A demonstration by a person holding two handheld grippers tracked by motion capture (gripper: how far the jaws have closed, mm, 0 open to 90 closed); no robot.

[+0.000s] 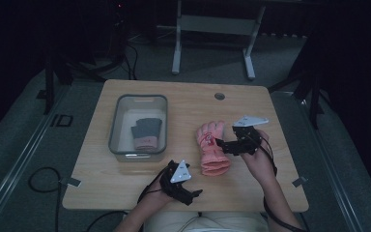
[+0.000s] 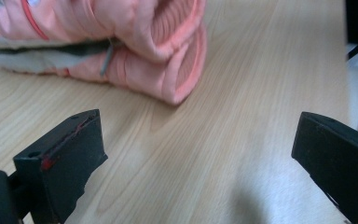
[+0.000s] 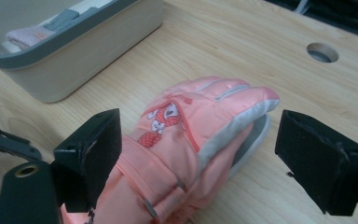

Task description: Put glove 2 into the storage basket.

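A pink padded glove [image 1: 211, 147] lies flat on the wooden table [image 1: 188, 104], fingers pointing away, cuff toward the person. My right gripper [image 1: 221, 144] hovers at the glove's right side with its jaws wide apart; in the right gripper view the glove [image 3: 191, 140] lies between and below the jaws and neither pad touches it. My left gripper [image 1: 197, 194] rests near the table's front edge, open, with bare table between its jaws; the glove's ribbed cuff [image 2: 168, 56] lies a short way ahead of it. A dark grey glove with a pink cuff [image 1: 146, 132] lies in the bin.
A clear plastic bin [image 1: 117, 126] with a grey rim stands left of centre; its rim [image 3: 51, 51] also shows at the upper left of the right gripper view. A round cable hole [image 1: 220, 96] is near the table's far edge. A white frame [image 1: 176, 53] stands on the floor beyond the table.
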